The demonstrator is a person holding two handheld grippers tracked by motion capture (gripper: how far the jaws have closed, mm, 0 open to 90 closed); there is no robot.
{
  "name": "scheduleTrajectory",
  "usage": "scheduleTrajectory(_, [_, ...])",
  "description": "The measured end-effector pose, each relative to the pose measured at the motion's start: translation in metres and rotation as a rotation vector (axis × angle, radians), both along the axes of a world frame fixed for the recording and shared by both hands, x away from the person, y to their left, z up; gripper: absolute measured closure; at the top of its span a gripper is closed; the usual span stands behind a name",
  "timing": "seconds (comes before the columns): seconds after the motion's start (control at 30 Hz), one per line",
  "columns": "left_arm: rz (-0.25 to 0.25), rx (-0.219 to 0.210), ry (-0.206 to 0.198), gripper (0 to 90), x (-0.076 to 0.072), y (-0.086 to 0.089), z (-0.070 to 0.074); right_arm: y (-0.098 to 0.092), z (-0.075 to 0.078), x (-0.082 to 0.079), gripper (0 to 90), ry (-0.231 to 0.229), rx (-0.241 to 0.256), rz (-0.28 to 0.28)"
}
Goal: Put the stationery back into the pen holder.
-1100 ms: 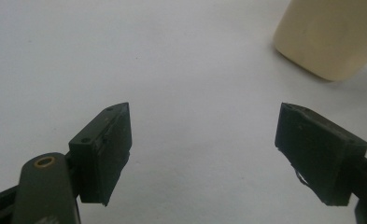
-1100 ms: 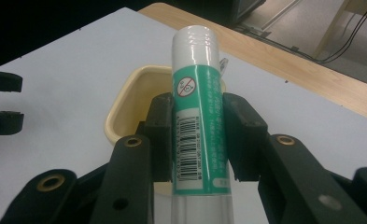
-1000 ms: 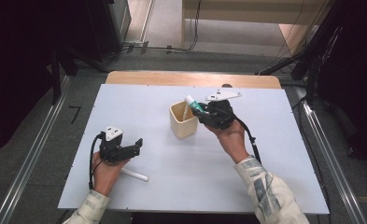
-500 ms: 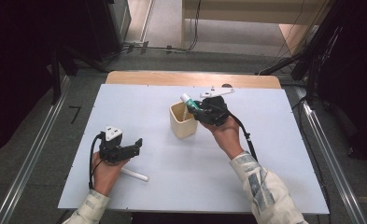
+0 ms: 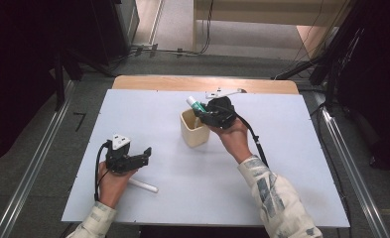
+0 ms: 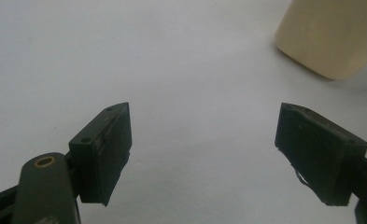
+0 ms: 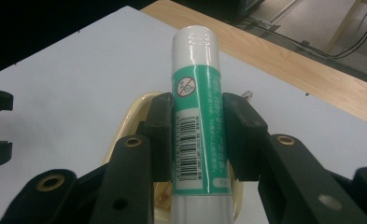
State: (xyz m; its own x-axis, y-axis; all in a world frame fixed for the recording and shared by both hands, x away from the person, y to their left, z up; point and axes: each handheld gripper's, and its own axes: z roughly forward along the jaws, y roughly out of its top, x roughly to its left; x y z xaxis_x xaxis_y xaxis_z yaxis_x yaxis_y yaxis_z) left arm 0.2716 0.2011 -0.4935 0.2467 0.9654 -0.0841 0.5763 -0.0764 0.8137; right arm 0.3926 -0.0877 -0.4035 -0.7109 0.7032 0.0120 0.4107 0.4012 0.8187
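Tongs (image 5: 147, 152) in the person's left hand are lying low at the left of the white table (image 5: 301, 163), their jaws standing wide apart with nothing between them; in the left gripper view the left tongs (image 6: 204, 154) are showing bare table surface in the gap and a corner of the cream cup (image 6: 328, 35) farther off to the upper right. A white stick (image 5: 143, 185) is lying flat on the table just beside the left hand (image 5: 112, 181), on its right. Nothing is standing between these tongs and the cup (image 5: 194, 128), which is sitting upright near the table's middle. To the right, the other tongs (image 5: 198, 113) are hanging over the cup's rim, clamped on a green-and-white glue stick (image 5: 196, 105). In the right gripper view the right tongs (image 7: 197, 135) are pressing both jaws against the glue stick (image 7: 199, 93) at its labelled middle, its white cap pointing away, while the cup (image 7: 130, 116) is lying directly beneath it. The right hand (image 5: 232, 139) is reaching in from the lower right. A wooden strip (image 5: 162, 82) is bordering the table's far edge.
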Motion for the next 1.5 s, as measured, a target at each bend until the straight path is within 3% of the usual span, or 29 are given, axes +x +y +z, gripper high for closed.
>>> scheduleTrajectory(1.3, [-0.003,0.003,0.007,19.3,0.0,0.001,-0.001,0.018,-0.019,0.009,62.3,0.02,-0.035,0.013])
scheduleTrajectory(1.5, [-0.003,0.005,0.007,19.3,0.0,0.001,-0.001,0.017,-0.021,0.008,57.4,0.039,-0.039,0.014])
